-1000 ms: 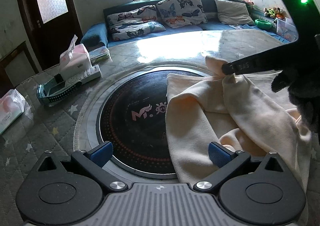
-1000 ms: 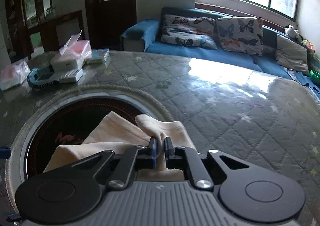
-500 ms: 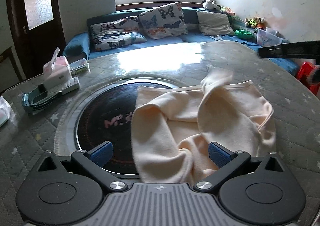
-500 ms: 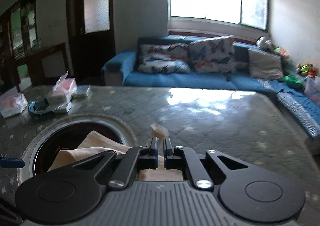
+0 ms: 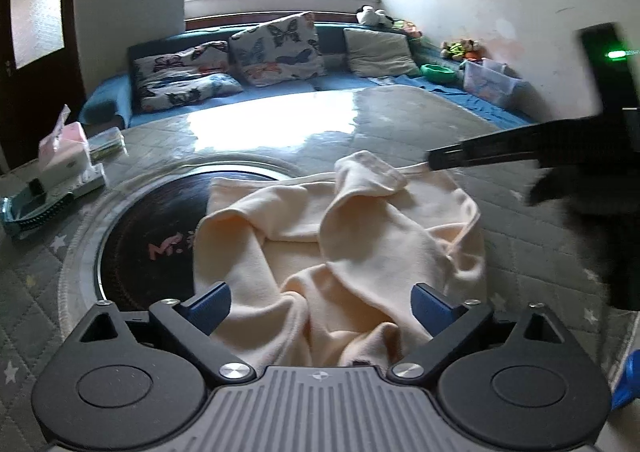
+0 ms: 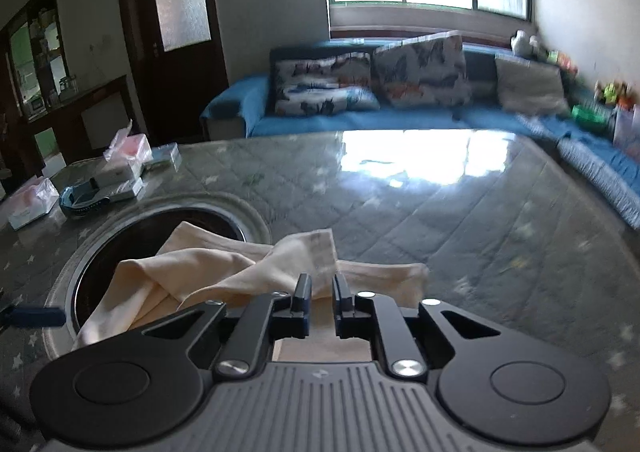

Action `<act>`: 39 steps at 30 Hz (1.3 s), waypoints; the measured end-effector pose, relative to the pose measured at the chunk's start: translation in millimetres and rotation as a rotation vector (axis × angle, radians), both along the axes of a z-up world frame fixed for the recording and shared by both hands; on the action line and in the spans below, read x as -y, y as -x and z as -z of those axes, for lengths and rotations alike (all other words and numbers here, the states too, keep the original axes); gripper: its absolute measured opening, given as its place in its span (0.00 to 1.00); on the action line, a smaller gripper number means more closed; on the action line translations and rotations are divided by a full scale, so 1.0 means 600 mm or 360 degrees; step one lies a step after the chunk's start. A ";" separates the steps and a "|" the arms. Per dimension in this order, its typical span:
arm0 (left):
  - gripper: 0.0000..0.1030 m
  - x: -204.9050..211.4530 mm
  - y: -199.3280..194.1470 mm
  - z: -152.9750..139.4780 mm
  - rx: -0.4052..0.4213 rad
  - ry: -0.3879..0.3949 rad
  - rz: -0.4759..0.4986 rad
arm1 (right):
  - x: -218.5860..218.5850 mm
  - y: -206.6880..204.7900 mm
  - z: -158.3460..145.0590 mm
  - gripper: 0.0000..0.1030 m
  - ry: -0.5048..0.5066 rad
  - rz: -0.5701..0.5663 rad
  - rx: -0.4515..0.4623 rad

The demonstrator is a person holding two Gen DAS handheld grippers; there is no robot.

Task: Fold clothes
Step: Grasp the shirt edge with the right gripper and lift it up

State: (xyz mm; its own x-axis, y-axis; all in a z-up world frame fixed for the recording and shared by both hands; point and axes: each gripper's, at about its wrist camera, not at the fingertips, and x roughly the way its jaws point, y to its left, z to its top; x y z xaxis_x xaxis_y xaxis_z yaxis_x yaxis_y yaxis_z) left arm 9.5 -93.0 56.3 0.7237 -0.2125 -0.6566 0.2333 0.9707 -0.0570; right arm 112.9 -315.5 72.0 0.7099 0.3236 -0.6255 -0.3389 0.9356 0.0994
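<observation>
A crumpled cream garment (image 5: 360,236) lies on the table, half over the round black hotplate (image 5: 152,236). My left gripper (image 5: 320,302) hovers at its near edge with jaws wide and closing slightly. Cloth lies between and below the blue pads (image 5: 208,302), which do not press it. My right gripper (image 6: 322,288) is at the garment's far right edge, also visible from the left wrist (image 5: 432,162). Its jaws are opening to a narrow gap, and the sleeve cuff (image 6: 312,252) lies loose just ahead of the tips.
The table has a grey quilted cover (image 6: 440,220) under glossy plastic. A tissue box (image 5: 64,148), flat boxes and a teal brush (image 5: 32,204) sit at the left. A blue sofa with butterfly cushions (image 5: 276,52) runs behind the table.
The right gripper carried the sleeve cuff rightward, then parted its jaws and the cuff dropped onto the garment. The left gripper drew back and tilted up a little.
</observation>
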 end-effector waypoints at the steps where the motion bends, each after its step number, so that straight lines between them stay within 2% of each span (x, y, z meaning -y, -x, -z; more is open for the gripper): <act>1: 0.92 -0.001 0.001 0.000 0.0000 0.0009 0.0011 | -0.001 -0.009 0.010 0.18 -0.0010 0.0017 -0.0017; 3: 0.90 0.000 0.002 0.001 0.0007 0.0025 0.0039 | -0.003 -0.028 0.029 0.25 -0.0030 0.0052 -0.0051; 6: 0.89 0.002 0.003 0.004 0.0001 0.0049 0.0078 | -0.007 -0.060 0.054 0.26 -0.0062 0.0088 -0.0112; 9: 0.89 0.004 0.002 0.007 -0.0004 0.0079 0.0112 | -0.014 -0.085 0.075 0.34 -0.0069 0.0105 -0.0153; 14: 0.87 0.005 0.007 0.010 -0.0002 0.0138 0.0182 | -0.025 -0.104 0.095 0.35 -0.0063 0.0093 -0.0164; 15: 0.87 0.006 0.008 0.009 0.0005 0.0141 0.0196 | -0.025 -0.103 0.095 0.26 -0.0063 0.0078 -0.0168; 16: 0.87 0.007 0.010 0.009 0.0011 0.0144 0.0209 | -0.024 -0.102 0.094 0.11 -0.0064 0.0063 -0.0173; 17: 0.87 0.008 0.011 0.009 0.0015 0.0146 0.0214 | -0.023 -0.100 0.092 0.10 -0.0065 0.0049 -0.0176; 19: 0.87 0.010 0.011 0.008 0.0024 0.0151 0.0216 | -0.018 -0.090 0.083 0.04 -0.0054 0.0036 -0.0155; 23: 0.87 0.014 0.005 0.008 0.0037 0.0177 0.0246 | 0.003 -0.059 0.050 0.04 -0.0008 0.0057 -0.0055; 30: 0.87 0.032 -0.003 0.026 -0.0016 0.0168 0.0310 | 0.055 0.018 -0.036 0.04 0.0102 0.0117 0.0205; 35: 0.78 0.043 0.007 0.030 -0.0012 0.0165 0.0380 | 0.100 0.077 -0.089 0.01 0.0162 0.0202 0.0356; 37: 0.66 0.050 0.008 0.035 -0.0027 0.0154 0.0408 | 0.114 0.094 -0.099 0.01 0.0182 0.0230 0.0373; 39: 0.63 0.055 0.007 0.040 -0.0044 0.0144 0.0405 | 0.124 0.106 -0.100 0.01 0.0191 0.0244 0.0360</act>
State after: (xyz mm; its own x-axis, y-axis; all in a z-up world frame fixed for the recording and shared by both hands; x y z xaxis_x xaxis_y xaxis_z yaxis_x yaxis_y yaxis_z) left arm 5.5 -125.8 32.1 0.6216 -0.4442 -0.6452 0.4665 0.8716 -0.1507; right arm 49.5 -389.8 132.0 0.8705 0.1349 -0.4733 -0.1934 0.9781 -0.0770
